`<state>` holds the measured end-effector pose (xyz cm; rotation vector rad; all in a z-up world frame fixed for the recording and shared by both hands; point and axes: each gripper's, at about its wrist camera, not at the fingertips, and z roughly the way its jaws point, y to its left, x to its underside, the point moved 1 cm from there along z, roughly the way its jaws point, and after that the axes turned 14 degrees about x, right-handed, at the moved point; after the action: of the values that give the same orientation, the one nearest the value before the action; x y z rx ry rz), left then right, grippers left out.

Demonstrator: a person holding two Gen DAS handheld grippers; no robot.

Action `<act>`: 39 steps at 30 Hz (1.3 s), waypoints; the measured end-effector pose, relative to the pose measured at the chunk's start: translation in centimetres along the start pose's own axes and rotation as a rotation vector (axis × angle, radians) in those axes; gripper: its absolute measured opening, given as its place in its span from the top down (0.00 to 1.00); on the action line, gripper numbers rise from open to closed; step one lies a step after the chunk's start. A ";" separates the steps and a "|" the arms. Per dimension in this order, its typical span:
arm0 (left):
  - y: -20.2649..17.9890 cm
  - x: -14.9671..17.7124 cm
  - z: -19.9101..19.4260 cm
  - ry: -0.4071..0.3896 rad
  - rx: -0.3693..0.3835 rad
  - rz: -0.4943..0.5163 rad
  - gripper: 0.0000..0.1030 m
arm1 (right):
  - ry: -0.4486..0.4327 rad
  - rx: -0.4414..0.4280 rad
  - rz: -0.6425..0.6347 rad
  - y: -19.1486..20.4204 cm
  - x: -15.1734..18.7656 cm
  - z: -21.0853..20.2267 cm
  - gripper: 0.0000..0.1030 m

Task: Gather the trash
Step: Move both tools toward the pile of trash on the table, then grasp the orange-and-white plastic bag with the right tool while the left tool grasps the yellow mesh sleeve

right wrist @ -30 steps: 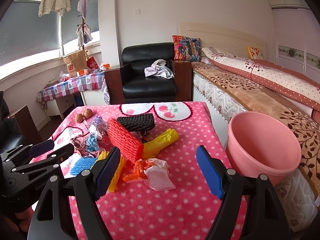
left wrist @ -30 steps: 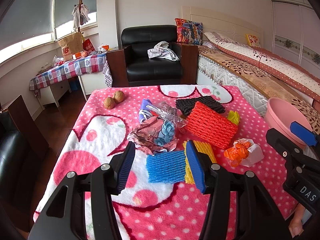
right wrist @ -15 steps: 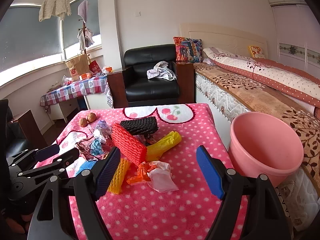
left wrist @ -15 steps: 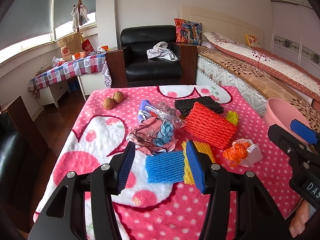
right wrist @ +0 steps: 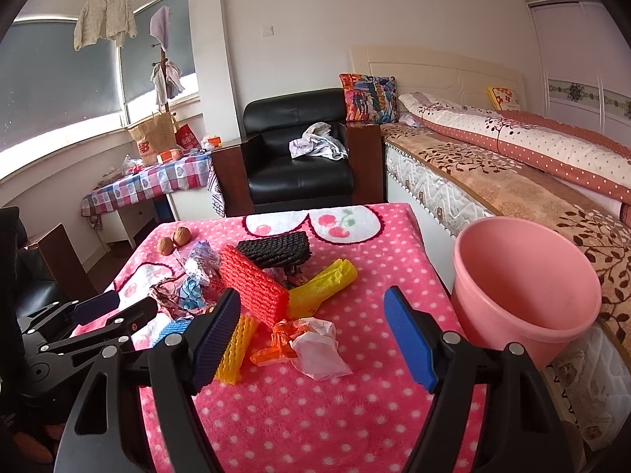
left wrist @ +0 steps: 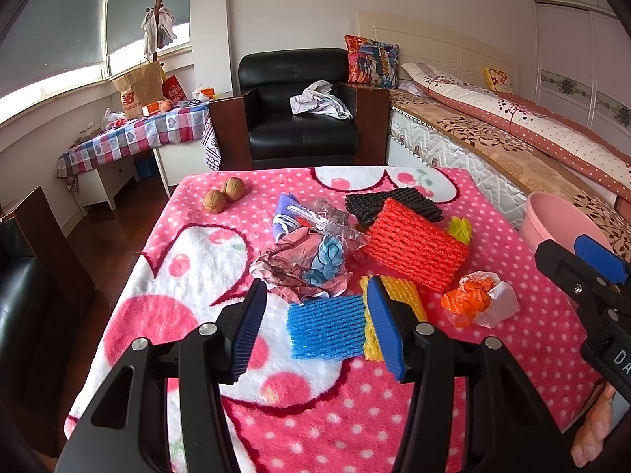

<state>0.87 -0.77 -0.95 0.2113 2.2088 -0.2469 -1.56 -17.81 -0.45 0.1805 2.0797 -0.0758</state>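
Two walnuts (left wrist: 223, 195) sit together at the far left of the table (left wrist: 185, 272), which is covered by a pink polka-dot blanket, and beyond them a brown paper bag (left wrist: 139, 90) on a side table bears a "NB" logo and the word "balance". Next comes the trash heap: crumpled pink-and-blue wrapping (left wrist: 303, 264), a clear plastic wrapper (left wrist: 327, 220), then a blue foam net (left wrist: 327, 331) lying flat with its ribs running left to right, touching a yellow foam net (left wrist: 406, 295) whose long axis runs toward the camera. Left gripper (left wrist: 315, 327) hovers over the blue net, jaws apart and empty. Behind lie a red foam net (left wrist: 414, 244), long axis slanting rightward, leaning on a black one (left wrist: 390, 205), with a yellow bag (right wrist: 323, 283) beside. An orange-and-white bag wad (right wrist: 307, 343) lies ahead of the right gripper (right wrist: 311, 339), jaws wide apart; its body shows lettering, perhaps "DA". Furthest right, the pink bucket (right wrist: 524, 287) stands upright between table and bed (right wrist: 512, 181), seemingly empty.
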 end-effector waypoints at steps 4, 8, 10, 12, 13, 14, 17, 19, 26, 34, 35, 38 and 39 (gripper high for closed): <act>0.2 0.1 0.0 0.002 0.009 -0.006 0.48 | 0.001 -0.002 -0.001 0.0 0.0 0.0 0.28; 0.1 0.1 0.0 0.001 0.011 -0.006 0.48 | 0.002 -0.003 -0.004 0.1 0.2 0.0 0.28; 0.1 0.1 0.0 0.001 0.011 -0.006 0.48 | 0.002 -0.004 -0.006 0.1 0.2 0.0 0.28; 0.2 0.1 0.0 0.001 0.011 -0.006 0.48 | 0.003 -0.003 -0.005 0.1 0.2 0.0 0.29; 0.1 0.1 0.0 0.000 0.012 -0.005 0.48 | 0.003 -0.005 -0.006 0.1 0.2 -0.1 0.29; 0.2 0.1 -0.1 -0.001 0.014 -0.004 0.48 | 0.004 -0.006 -0.008 0.2 0.2 -0.1 0.29; 0.2 0.1 -0.1 -0.004 0.018 -0.002 0.48 | 0.003 -0.008 -0.013 0.3 0.3 -0.1 0.29; 0.1 0.1 -0.1 -0.004 0.018 -0.003 0.48 | 0.004 -0.009 -0.013 0.3 0.3 -0.1 0.30; 0.1 0.1 -0.1 -0.004 0.017 -0.002 0.48 | 0.004 -0.009 -0.013 0.3 0.3 -0.1 0.30; 0.4 0.1 -0.3 -0.010 0.032 -0.024 0.48 | 0.009 -0.012 -0.019 0.4 0.5 -0.1 0.33; 0.7 0.1 -0.4 -0.013 0.037 -0.032 0.48 | 0.012 -0.014 -0.021 0.4 0.5 0.0 0.33; 1.6 0.2 -0.6 -0.013 0.056 -0.071 0.48 | 0.020 -0.019 -0.029 0.4 0.7 0.1 0.34; 1.9 0.2 -0.6 -0.014 0.059 -0.082 0.48 | 0.023 -0.021 -0.033 0.4 0.8 0.1 0.34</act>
<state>0.72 1.21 -0.91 0.1512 2.2008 -0.3585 -1.82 -17.39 -1.21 0.1350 2.1060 -0.0714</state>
